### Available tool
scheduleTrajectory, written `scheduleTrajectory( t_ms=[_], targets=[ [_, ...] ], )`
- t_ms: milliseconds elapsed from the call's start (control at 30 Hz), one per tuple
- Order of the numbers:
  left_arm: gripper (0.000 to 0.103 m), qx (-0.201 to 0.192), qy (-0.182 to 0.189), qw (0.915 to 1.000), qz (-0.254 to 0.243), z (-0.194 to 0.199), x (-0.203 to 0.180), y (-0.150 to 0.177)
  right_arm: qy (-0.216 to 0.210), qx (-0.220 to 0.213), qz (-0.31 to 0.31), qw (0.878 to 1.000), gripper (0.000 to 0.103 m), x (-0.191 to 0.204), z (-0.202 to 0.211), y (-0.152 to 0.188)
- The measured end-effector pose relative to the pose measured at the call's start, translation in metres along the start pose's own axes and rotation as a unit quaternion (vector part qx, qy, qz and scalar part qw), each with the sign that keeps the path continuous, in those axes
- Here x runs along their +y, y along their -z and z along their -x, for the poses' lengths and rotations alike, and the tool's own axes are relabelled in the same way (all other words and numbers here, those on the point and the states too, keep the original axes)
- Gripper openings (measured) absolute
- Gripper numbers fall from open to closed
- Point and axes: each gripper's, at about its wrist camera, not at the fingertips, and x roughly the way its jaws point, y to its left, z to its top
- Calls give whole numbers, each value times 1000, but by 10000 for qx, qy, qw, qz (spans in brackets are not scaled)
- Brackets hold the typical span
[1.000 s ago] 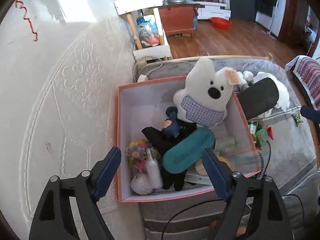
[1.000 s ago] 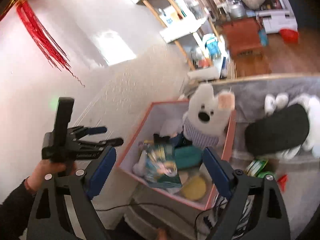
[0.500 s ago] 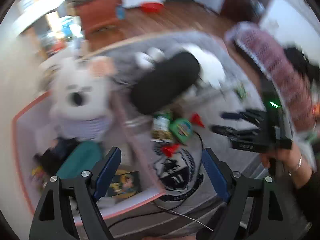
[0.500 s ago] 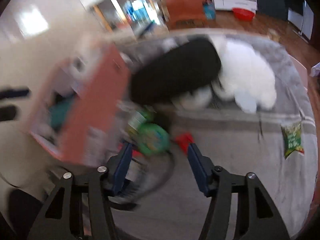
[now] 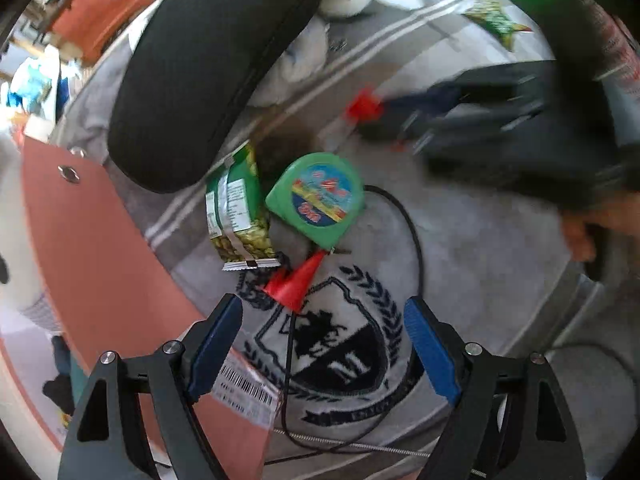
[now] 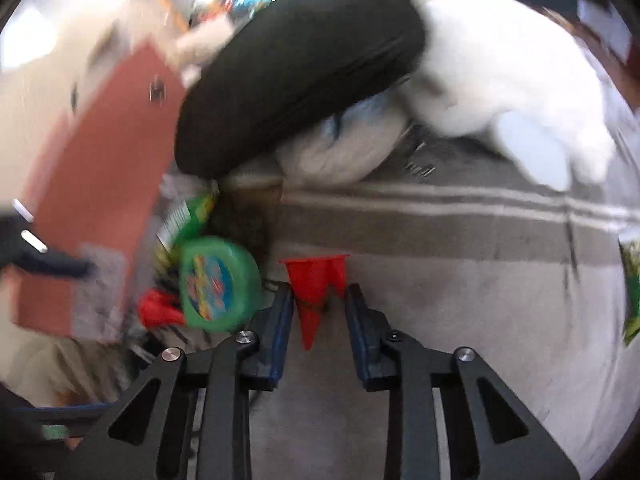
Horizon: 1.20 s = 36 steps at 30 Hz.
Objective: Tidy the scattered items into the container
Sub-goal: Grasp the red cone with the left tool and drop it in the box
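Right hand-held gripper (image 6: 316,300) is closing w/ a small red plastic cone (image 6: 316,288) between its blue pads; contact can't be confirmed thru blur. Left hand-held gripper (image 5: 322,332) hangs wide open, nothing held, over a second red cone (image 5: 294,286) on the grey blanket (image 5: 480,240). Round green tape-measure case (image 5: 318,198) & green snack packet (image 5: 236,208) lie beside it, near the orange-pink storage box (image 5: 100,248) at blanket's left edge.

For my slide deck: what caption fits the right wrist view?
Right gripper closing around a red cone on the grey blanket, beside a green tape measure.
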Motion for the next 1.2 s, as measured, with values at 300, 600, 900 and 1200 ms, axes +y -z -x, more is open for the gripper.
scheduleTrajectory(
  t_ms=[300,600,900,1200],
  targets=[
    [62,863,-341,9957,26,-56,4,-12,-682,-718,-1212,9877,25,-64,65,-16],
    [17,254,105,9992,275,-15,7,-5,-1032,-1128,-1771,9722,25,-91,106,-13],
    [17,-655,679,9924,795,96,33,29,-1273,-1449,-1517,9694,25,-56,154,-3],
    [18,-1375,346,9818,1264,198,95,118,-1296,-1388,-448,9808,25,57,211,7]
  ],
)
